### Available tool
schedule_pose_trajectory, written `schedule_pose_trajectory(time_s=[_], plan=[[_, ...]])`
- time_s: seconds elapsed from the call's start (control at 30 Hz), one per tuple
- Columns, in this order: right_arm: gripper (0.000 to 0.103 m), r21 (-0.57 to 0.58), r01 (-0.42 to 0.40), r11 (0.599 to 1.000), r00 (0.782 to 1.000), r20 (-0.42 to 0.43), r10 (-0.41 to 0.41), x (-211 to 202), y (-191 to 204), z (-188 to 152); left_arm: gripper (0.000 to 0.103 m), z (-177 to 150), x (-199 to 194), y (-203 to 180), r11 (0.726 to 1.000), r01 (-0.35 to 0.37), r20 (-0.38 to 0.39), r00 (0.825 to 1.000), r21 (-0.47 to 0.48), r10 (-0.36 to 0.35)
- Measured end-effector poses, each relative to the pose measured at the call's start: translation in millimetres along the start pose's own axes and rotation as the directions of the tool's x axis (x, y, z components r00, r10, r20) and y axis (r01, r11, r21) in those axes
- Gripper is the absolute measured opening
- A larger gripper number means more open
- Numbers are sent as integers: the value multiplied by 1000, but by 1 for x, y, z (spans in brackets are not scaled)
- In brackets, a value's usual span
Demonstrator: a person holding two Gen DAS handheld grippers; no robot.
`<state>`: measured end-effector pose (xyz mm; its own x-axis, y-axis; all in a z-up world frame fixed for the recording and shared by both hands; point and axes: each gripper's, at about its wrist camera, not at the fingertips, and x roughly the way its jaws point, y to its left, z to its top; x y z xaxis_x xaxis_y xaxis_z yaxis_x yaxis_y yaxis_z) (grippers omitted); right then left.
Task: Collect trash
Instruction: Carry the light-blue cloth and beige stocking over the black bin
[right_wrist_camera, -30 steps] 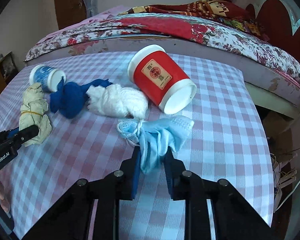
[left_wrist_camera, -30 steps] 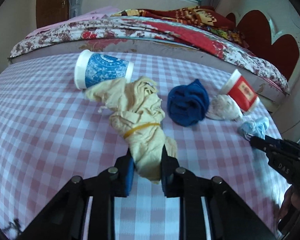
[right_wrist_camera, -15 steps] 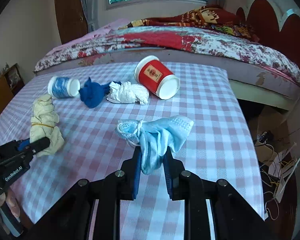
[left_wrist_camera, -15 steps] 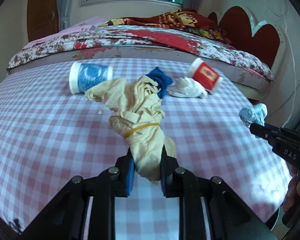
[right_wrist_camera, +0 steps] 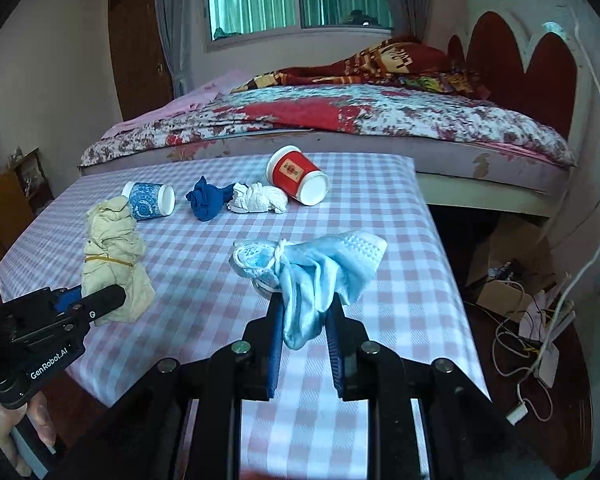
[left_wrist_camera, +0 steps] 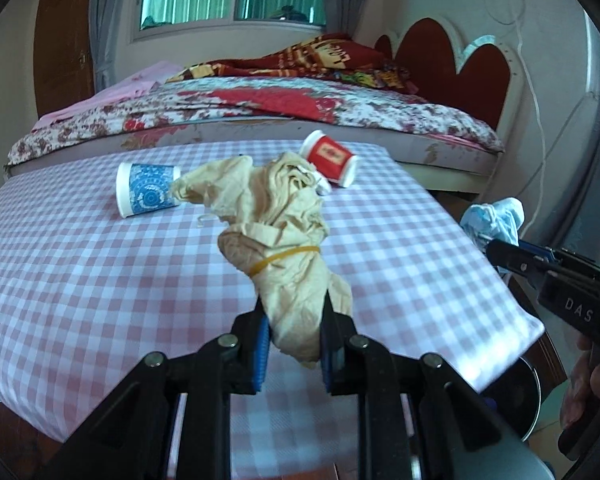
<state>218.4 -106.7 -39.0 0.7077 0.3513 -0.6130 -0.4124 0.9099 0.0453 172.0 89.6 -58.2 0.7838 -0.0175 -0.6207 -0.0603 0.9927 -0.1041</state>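
Note:
My left gripper point(left_wrist_camera: 294, 312) is shut on a beige cloth bundle point(left_wrist_camera: 276, 224) tied with a rubber band and holds it above the checked table point(left_wrist_camera: 80, 264). It also shows in the right wrist view point(right_wrist_camera: 114, 258). My right gripper point(right_wrist_camera: 305, 318) is shut on a light blue face mask point(right_wrist_camera: 312, 268) and holds it above the table's near right part. The mask shows in the left wrist view point(left_wrist_camera: 494, 220). On the table lie a blue paper cup point(right_wrist_camera: 150, 200), a dark blue cloth point(right_wrist_camera: 208, 198), a white crumpled tissue point(right_wrist_camera: 258, 199) and a red paper cup point(right_wrist_camera: 298, 176).
A bed point(right_wrist_camera: 340, 120) with a floral cover stands behind the table. Cables and boxes point(right_wrist_camera: 520, 292) lie on the floor to the right of the table. A round metal rim point(left_wrist_camera: 530, 392) shows low at the right in the left wrist view.
Both grippers have lifted and pulled back from the table with their loads. The cups and cloths on the table look smaller and farther away.

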Motion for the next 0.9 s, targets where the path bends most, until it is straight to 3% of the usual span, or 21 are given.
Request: schedule_pose_trajectory(time_s=[0.5,0.9], plan=[[21,78,65,995,996,56,-70,-77,-31,-42,22,-29,-40,-61,991,74,29,997,111,-77],[22,169,148,974,983,81,-164,-130,-87,-77,22,-49,-48,-126,968,155,7,987,198,-159]])
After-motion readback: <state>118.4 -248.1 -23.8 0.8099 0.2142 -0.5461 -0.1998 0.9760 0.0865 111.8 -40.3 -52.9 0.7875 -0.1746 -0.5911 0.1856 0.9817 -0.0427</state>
